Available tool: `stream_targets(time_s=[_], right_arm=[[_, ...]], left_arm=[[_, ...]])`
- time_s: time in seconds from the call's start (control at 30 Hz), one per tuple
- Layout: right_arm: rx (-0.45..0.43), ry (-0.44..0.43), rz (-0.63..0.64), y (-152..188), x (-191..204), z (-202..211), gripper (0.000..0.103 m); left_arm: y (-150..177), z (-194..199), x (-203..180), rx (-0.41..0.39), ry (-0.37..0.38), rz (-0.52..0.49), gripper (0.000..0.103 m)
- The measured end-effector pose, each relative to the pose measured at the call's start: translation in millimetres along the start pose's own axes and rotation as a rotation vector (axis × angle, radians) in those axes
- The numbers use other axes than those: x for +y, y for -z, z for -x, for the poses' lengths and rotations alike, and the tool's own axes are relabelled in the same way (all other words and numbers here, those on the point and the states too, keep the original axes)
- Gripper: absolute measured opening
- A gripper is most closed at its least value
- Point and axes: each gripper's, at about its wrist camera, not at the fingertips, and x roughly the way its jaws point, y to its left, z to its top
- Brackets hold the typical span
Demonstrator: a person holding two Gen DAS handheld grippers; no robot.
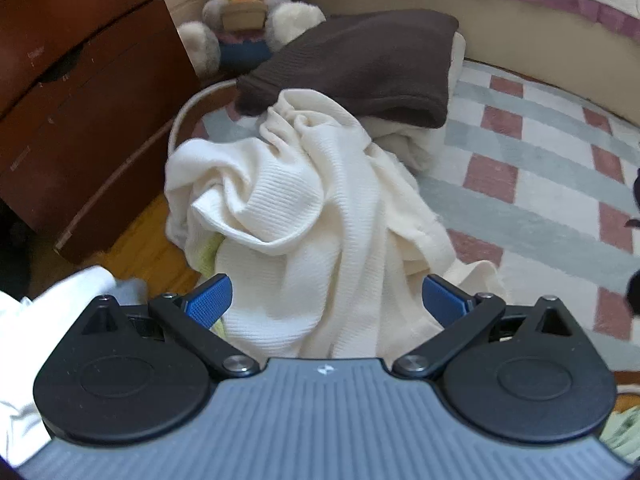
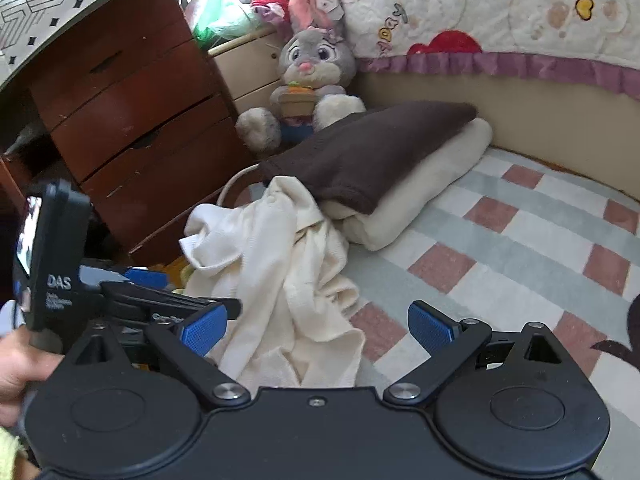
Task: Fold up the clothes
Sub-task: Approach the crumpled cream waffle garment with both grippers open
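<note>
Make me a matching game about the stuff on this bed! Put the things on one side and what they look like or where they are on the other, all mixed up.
Things:
1. cream garment
2. brown blanket
3. plush bunny
4. drawer chest

Descriptions:
A. folded, lying on top of a cream blanket
B. reddish-brown wood, beside the bed
C. crumpled in a heap at the bed's edge
D. sitting up in the corner, holding a toy snack

Pairs: 1-C, 2-A, 3-D, 4-B

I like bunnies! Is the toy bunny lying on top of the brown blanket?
No, the toy bunny sits behind the brown blanket, by the drawers.
</note>
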Motion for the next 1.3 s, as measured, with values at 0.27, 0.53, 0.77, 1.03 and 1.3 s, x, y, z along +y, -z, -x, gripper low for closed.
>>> stream_targets(time_s=[0.27,0.53,0.77,1.03,1.3], right_arm=[[-0.063,0.069,0.021,7.7,17.6,3.7,0.097],[-0.054,0.054,-0.003,-0.9,-2.1,6.3,0.097],[-0.044,0.064,-0.018,1.8,-7.8,2.8,0.092],[-0.046,0.066,-0.012,3.2,-4.1,1.0,0.091],[-0.047,0.069,-0.021,1.1,-8.0,1.1,0.091]], left_arm=[[5.1,-3.9,-0.2,-0.051,-0.053,0.036,0.103],[14.8,-14.1,20.3,-0.036,-0.005,0.019,0.102],[13.4,-10.6,22.0,-0.06,0.024,0.024,0.1],[13.7,-11.6,23.4,-0.056,0.036,0.042,0.1],[13.5,-11.0,23.6,-0.055,0.022,0.02,0.1]])
